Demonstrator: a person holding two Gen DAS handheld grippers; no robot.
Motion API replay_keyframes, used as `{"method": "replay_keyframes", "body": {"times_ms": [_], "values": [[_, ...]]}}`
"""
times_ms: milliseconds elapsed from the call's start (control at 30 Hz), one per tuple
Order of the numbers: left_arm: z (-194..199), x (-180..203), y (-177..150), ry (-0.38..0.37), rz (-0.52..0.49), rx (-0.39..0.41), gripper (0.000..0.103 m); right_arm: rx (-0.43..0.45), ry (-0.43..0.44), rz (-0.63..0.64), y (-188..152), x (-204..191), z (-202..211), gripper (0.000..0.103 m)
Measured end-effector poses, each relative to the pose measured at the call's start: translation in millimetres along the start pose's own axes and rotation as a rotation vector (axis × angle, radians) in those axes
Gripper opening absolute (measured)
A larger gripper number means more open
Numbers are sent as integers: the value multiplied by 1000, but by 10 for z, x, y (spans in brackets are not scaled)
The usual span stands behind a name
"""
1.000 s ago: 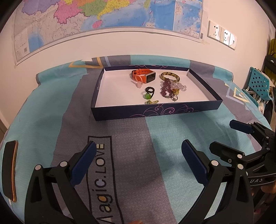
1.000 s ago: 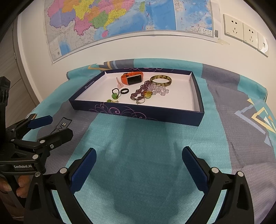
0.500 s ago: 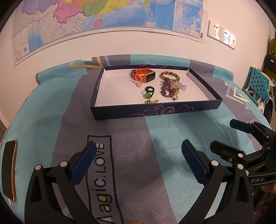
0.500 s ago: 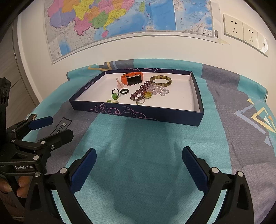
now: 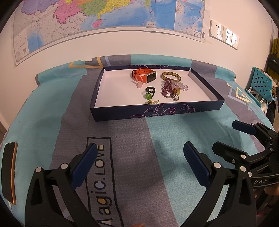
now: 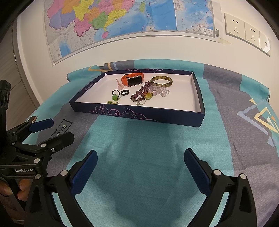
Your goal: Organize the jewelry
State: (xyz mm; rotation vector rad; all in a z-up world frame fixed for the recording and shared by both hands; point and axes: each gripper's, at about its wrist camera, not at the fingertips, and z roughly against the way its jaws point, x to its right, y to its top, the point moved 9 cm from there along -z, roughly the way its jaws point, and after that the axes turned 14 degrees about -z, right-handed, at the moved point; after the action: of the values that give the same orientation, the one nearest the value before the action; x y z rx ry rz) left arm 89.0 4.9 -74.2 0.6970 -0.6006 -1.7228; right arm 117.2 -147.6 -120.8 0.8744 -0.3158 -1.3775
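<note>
Both grippers hover over the bed (image 6: 148, 165), fingers spread wide and holding nothing: the left gripper (image 5: 139, 164) beside the right gripper (image 6: 140, 167). Ahead, well apart from them, a dark tray (image 6: 157, 116) holds the jewelry: an orange watch (image 6: 133, 80), a bangle (image 6: 161, 81), purple beads (image 6: 141, 91) and rings.

A coloured map (image 5: 108, 15) hangs on the wall above white sockets (image 6: 244, 31). A phone (image 5: 8, 172) lies on the patterned bedspread (image 6: 148, 157); a teal perforated chair (image 5: 261, 85) stands beside it.
</note>
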Motion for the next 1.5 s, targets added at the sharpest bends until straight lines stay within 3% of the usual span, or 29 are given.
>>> {"method": "replay_keyframes", "body": {"times_ms": [1500], "values": [[-10,20,30,-13,-3,19,97,3,-15,8,1,41,16,96]]}}
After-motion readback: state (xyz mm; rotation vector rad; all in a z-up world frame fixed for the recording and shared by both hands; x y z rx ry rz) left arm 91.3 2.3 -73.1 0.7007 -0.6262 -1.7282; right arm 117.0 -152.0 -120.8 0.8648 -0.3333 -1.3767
